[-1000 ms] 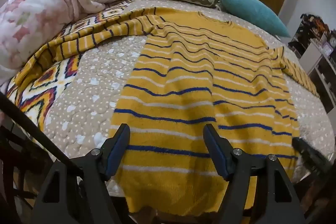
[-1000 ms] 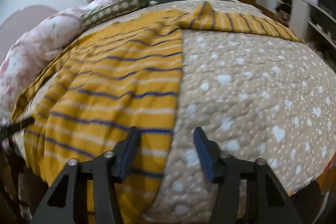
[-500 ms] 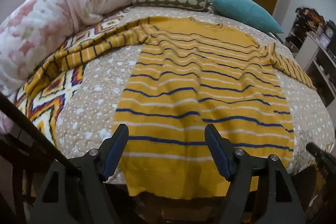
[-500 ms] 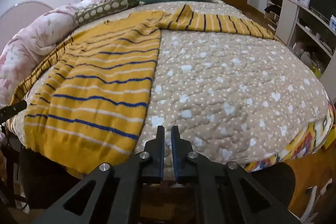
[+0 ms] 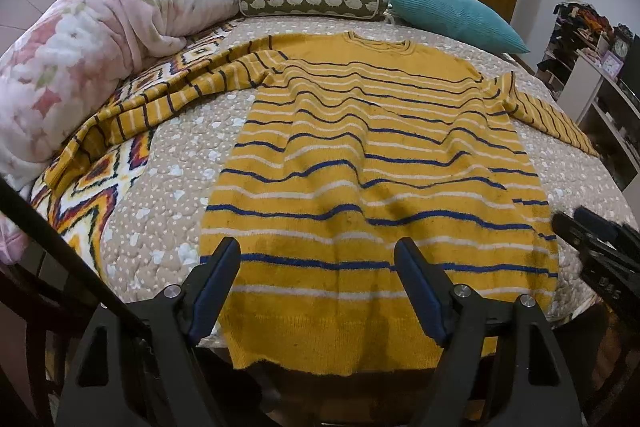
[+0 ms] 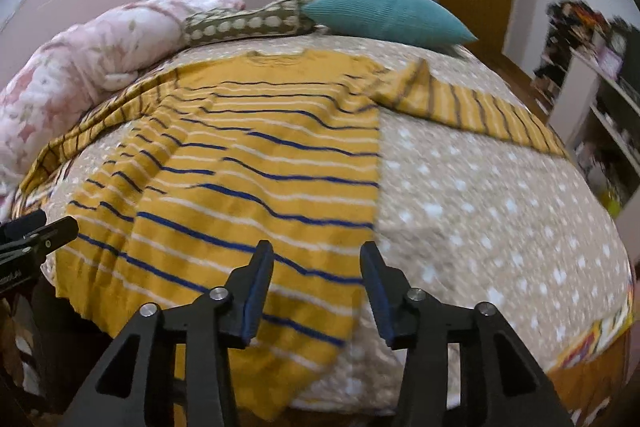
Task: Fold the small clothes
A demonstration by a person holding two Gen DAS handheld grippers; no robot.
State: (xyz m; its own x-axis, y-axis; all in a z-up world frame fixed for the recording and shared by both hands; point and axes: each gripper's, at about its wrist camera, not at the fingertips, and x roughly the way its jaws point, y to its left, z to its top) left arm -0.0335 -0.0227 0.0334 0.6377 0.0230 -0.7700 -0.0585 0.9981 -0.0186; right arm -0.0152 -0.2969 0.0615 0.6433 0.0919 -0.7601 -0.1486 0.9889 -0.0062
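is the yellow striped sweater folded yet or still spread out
Spread out. The sweater lies flat on the bed, both sleeves stretched out to the sides and the hem hanging over the near edge; no fold shows.

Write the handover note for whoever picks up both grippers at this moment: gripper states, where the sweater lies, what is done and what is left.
Left gripper: open, empty, above the sweater's hem.
Right gripper: jaws have just been opening, nothing between them, over the hem's right corner.
Sweater: spread flat on the bed, both sleeves out to the sides, hem hanging over the near edge.
Done: laid out.
Left: every fold; none shows yet.
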